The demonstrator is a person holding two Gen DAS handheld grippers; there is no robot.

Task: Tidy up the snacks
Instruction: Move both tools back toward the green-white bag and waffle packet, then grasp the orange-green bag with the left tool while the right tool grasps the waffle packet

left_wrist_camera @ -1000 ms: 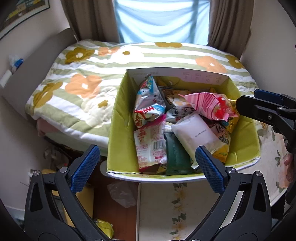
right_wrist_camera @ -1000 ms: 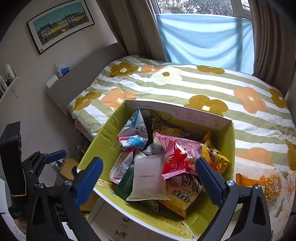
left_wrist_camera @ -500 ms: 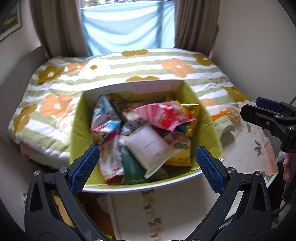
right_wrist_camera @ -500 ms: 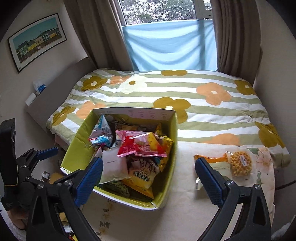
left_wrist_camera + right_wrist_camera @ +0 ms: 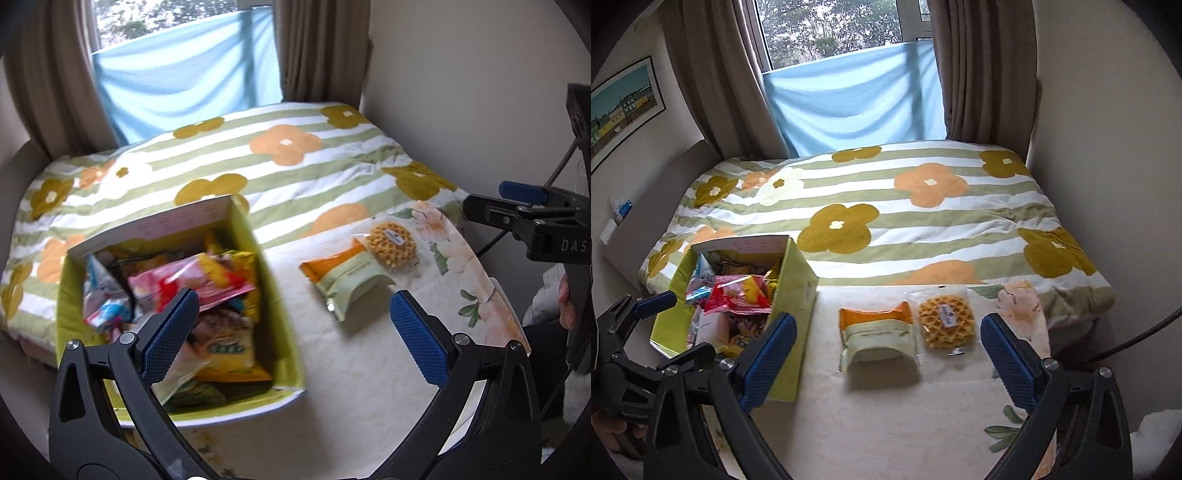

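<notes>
A lime-green open box (image 5: 284, 347) (image 5: 798, 288) full of several snack packets stands at the table's left. Right of it lie an orange and pale green packet (image 5: 347, 280) (image 5: 877, 332) and a wrapped waffle (image 5: 393, 242) (image 5: 946, 323). My left gripper (image 5: 295, 332) is open and empty above the box's right wall. My right gripper (image 5: 886, 354) is open and empty just in front of the orange packet. Each gripper shows at the edge of the other's view: the right one (image 5: 524, 206), the left one (image 5: 646, 306).
The table (image 5: 886, 424) has a cream floral cloth. Behind it lies a bed with a green-striped flower quilt (image 5: 886, 206), then a window with brown curtains (image 5: 979, 66) and a blue sheet. A plain wall (image 5: 461, 92) is on the right. A hand (image 5: 567, 299) holds the right gripper.
Both cameras have swung right and pulled back. The box has shifted to the left in both views, and the orange packet and waffle have come into view on the table.
</notes>
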